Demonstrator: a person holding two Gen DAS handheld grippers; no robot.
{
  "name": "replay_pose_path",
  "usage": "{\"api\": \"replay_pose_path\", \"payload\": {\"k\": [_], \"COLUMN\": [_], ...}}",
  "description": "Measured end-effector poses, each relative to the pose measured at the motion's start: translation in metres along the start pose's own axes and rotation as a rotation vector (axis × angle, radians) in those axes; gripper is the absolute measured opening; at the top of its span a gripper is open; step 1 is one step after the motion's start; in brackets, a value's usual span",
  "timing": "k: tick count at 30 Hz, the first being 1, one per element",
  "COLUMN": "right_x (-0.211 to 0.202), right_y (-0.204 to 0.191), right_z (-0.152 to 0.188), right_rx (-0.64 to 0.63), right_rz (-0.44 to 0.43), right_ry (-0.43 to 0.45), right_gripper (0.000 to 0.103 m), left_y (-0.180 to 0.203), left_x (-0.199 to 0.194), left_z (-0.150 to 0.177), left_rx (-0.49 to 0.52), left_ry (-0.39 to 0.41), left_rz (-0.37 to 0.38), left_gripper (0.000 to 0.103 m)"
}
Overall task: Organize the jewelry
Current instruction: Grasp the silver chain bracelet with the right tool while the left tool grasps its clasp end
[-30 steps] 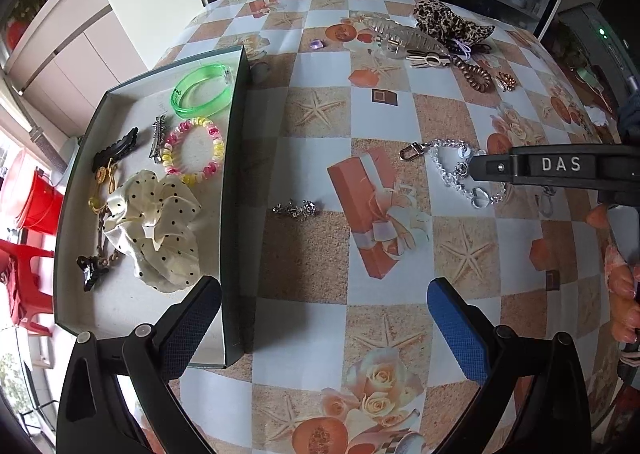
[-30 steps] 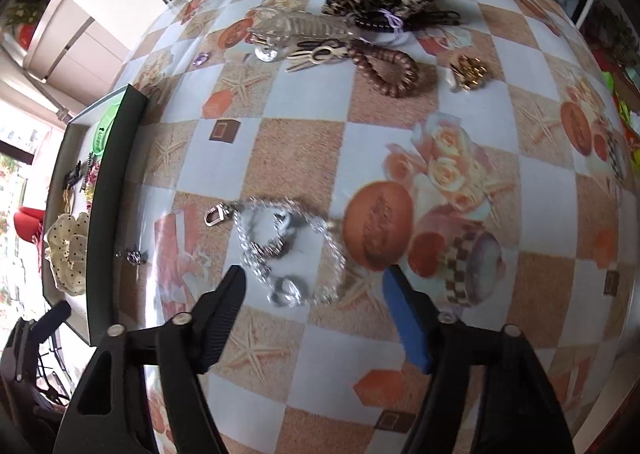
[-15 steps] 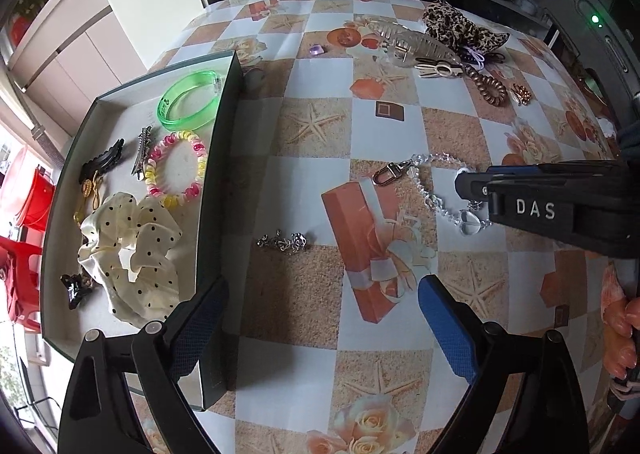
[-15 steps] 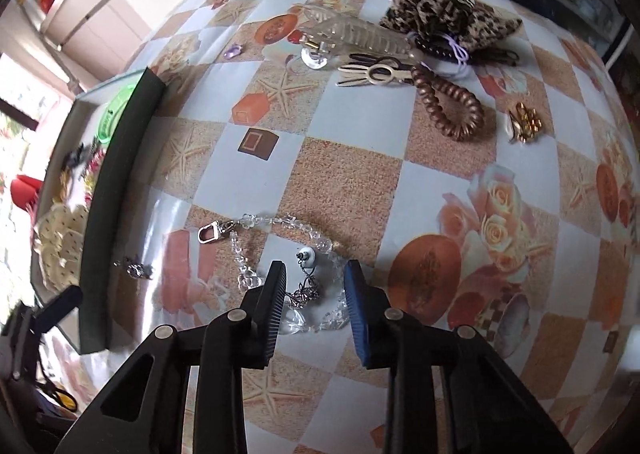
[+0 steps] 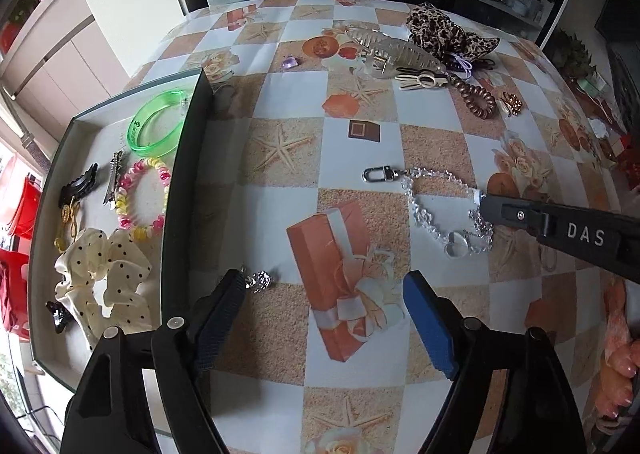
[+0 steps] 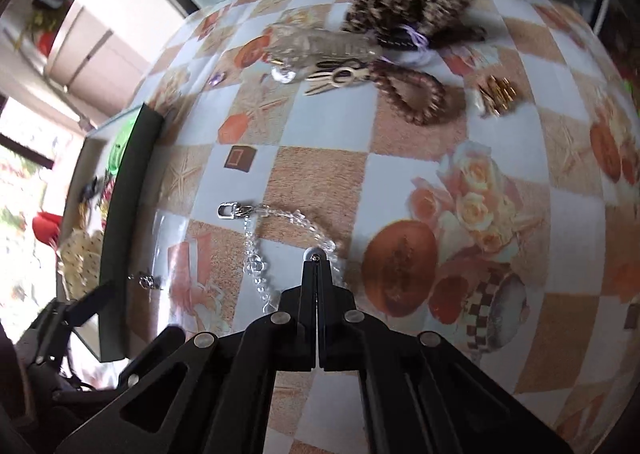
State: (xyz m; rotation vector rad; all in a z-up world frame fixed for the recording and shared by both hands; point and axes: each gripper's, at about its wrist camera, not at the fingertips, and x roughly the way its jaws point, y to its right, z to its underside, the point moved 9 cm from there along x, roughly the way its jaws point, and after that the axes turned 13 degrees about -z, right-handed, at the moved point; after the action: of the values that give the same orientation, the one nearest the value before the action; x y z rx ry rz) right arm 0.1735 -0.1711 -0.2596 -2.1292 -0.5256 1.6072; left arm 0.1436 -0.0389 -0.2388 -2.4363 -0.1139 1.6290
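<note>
A clear crystal bead chain [image 5: 430, 205] with a silver clasp lies on the patterned tablecloth; it also shows in the right wrist view [image 6: 260, 250]. My right gripper [image 6: 317, 260] is shut on the chain near a white bead; its black finger [image 5: 520, 213] reaches in from the right in the left wrist view. My left gripper [image 5: 324, 294] is open and empty above the cloth. A small silver charm [image 5: 260, 280] lies by its left finger. The dark tray [image 5: 182, 189] at left holds a green bangle [image 5: 154, 129], a bead bracelet [image 5: 140, 197] and a dotted scrunchie [image 5: 104, 274].
At the far side lie a clear claw clip [image 5: 394, 51], a leopard scrunchie [image 5: 444, 31], a brown spiral tie [image 5: 478, 99], a cream clip [image 5: 420, 79], a gold brooch [image 5: 510, 103] and a purple gem [image 5: 289, 62]. The tray wall stands close to the left gripper.
My right gripper has closed fully on the bead chain. My left gripper has drifted forward and lower, so the silver charm now sits beside its left finger.
</note>
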Motion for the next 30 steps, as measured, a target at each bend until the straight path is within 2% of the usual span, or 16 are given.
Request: {"api": "replay_pose_path", "payload": {"k": [4,10,17,23,24,25,26,28,30], "right_x": [-0.011,-0.022,-0.031,-0.034,-0.035,-0.036,-0.036,-0.037,-0.037], "right_y": [0.008,0.017,0.032,0.035,0.036,0.037,0.038,0.038,0.038], "right_z": [0.002,0.010,0.014,0.018,0.018,0.018,0.018,0.018,0.018], "right_rx": [0.046,0.070,0.137,0.125,0.127,0.129,0.131,0.132,0.127], "right_rz": [-0.051,-0.057,-0.096,-0.089,-0.086,-0.084,-0.083,-0.083,-0.082], "right_ry": [0.032,0.042,0.044,0.036,0.037,0.040,0.042,0.043,0.041], "right_gripper": [0.000,0.000,0.000,0.001,0.001,0.001,0.001,0.001,0.001], "left_y": [0.014,0.043,0.056,0.062,0.065,0.068,0.072,0.080,0.084], "left_x": [0.000,0.010,0.029,0.035,0.034,0.031,0.028,0.022,0.019], "left_z": [-0.012,-0.024,-0.032,-0.041,-0.042,-0.043,-0.043,-0.042,-0.041], "left_rx": [0.008,0.041,0.065,0.092,0.096,0.103,0.116,0.151,0.172], "left_ry": [0.012,0.002,-0.008,-0.001,0.007,0.013,0.019,0.036,0.043], "left_rz": [0.027,0.067,0.033,0.016,0.021,0.036,0.046,0.062,0.072], "left_gripper": [0.085,0.085,0.085,0.083,0.075,0.063,0.057,0.025,0.008]}}
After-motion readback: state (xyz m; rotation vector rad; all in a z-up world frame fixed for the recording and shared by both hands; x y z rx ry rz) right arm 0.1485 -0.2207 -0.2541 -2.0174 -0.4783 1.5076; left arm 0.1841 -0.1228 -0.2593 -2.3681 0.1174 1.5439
